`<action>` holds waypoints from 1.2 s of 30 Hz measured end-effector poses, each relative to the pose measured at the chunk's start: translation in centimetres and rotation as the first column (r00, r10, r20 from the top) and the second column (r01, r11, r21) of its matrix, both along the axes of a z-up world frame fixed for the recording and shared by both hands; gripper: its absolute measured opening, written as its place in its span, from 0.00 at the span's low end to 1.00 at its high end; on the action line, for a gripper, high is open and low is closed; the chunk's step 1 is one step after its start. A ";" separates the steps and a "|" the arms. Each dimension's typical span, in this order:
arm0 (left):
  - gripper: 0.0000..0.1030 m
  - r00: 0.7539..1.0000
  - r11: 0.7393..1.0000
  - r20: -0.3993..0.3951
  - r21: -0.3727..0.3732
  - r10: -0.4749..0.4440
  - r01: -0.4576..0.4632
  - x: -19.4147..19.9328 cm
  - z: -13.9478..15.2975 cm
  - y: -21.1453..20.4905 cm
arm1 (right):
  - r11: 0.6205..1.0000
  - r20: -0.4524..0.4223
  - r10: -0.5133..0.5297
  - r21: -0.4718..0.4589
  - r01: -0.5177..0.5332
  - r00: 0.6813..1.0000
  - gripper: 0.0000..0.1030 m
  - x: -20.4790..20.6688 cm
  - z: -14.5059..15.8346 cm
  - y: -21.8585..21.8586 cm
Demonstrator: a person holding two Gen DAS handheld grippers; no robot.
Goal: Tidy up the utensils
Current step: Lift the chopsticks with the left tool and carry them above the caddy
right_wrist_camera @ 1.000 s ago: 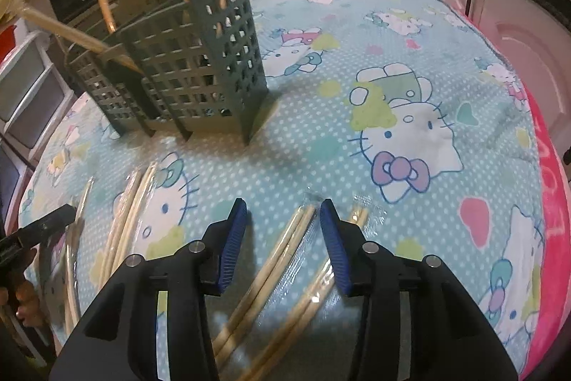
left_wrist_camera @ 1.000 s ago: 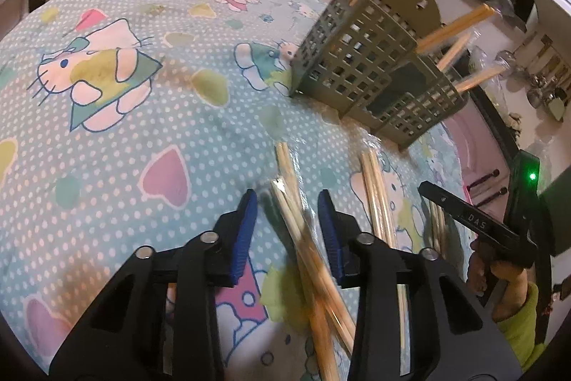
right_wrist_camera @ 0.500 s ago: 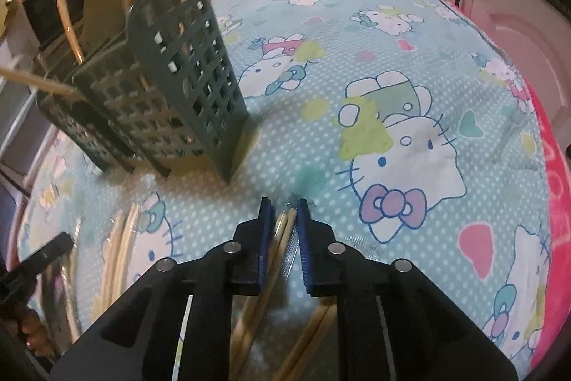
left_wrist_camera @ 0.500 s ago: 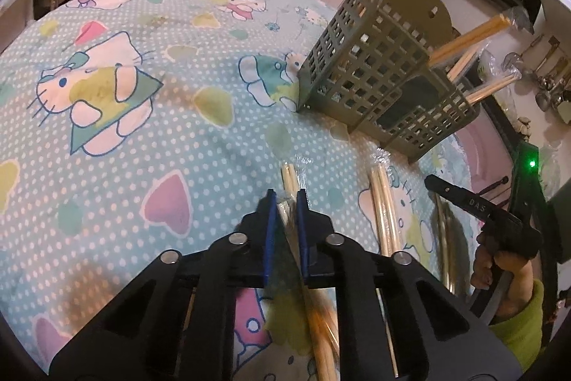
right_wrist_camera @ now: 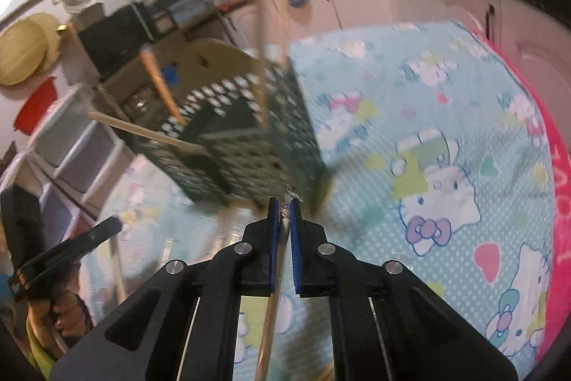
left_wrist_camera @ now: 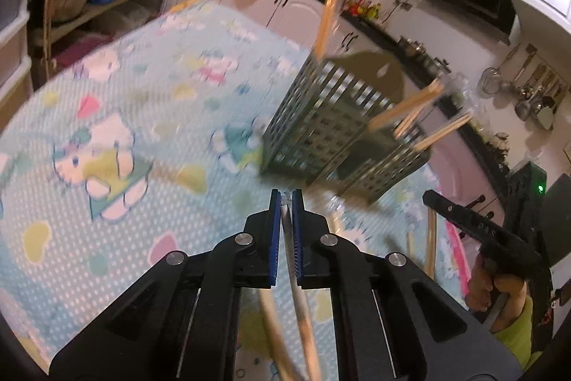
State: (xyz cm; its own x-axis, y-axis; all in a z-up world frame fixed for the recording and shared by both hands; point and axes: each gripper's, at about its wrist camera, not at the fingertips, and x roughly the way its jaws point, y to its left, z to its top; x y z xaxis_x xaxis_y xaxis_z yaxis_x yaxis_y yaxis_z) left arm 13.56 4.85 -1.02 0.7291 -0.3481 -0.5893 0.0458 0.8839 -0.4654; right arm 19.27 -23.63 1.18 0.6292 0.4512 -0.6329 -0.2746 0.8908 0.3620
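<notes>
Left gripper (left_wrist_camera: 284,202) now clamped on a wrapped chopstick pair (left_wrist_camera: 303,320), right gripper (right_wrist_camera: 284,207) closing on another pair (right_wrist_camera: 273,306) — a second ago both stood wide over pairs lying on the counter (left_wrist_camera: 107,220). Both lifted; green holder (left_wrist_camera: 321,127) waits beyond — drop-in next, probably.

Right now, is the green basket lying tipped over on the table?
No, the green basket stands upright on the tablecloth, chopsticks sticking out of its top.
</notes>
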 end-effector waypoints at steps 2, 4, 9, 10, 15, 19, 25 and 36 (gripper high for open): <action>0.02 1.000 1.000 0.028 0.006 -0.004 0.004 -0.1 1.1 -0.1 | 1.000 0.043 0.020 0.005 -0.020 0.999 0.06 -1.1 1.6 0.4; 0.02 0.998 1.000 0.055 0.011 -0.009 0.008 -0.1 2.3 -0.4 | 0.999 0.080 0.036 0.010 -0.037 0.996 0.05 -1.8 2.8 0.6; 0.01 0.993 0.999 0.113 0.026 -0.023 0.020 -0.2 4.9 -0.9 | 0.998 0.187 0.058 0.020 -0.063 0.981 0.05 -4.0 6.0 1.1; 0.01 0.992 0.999 0.121 0.026 -0.024 0.021 -0.2 5.3 -0.8 | 0.998 0.208 0.060 0.022 -0.066 0.976 0.05 -4.4 6.6 1.1; 0.01 0.984 1.000 0.177 0.020 -0.025 0.022 -0.2 7.7 -1.0 | 0.997 0.299 0.064 0.029 -0.076 0.952 0.05 -5.7 8.9 1.4; 0.01 0.976 0.999 0.216 0.024 -0.031 0.026 -0.3 9.4 -1.1 | 0.997 0.350 0.056 0.025 -0.069 0.935 0.05 -6.0 10.2 1.5; 0.01 0.958 0.999 0.284 0.038 -0.036 0.026 0.0 12.3 -1.5 | 0.998 0.423 0.040 0.033 -0.060 0.905 0.05 -6.2 12.4 1.6; 0.01 0.912 0.994 0.410 0.098 -0.003 -0.040 1.9 17.1 -2.1 | 0.998 0.519 0.005 0.055 -0.040 0.855 0.05 -4.6 15.7 2.0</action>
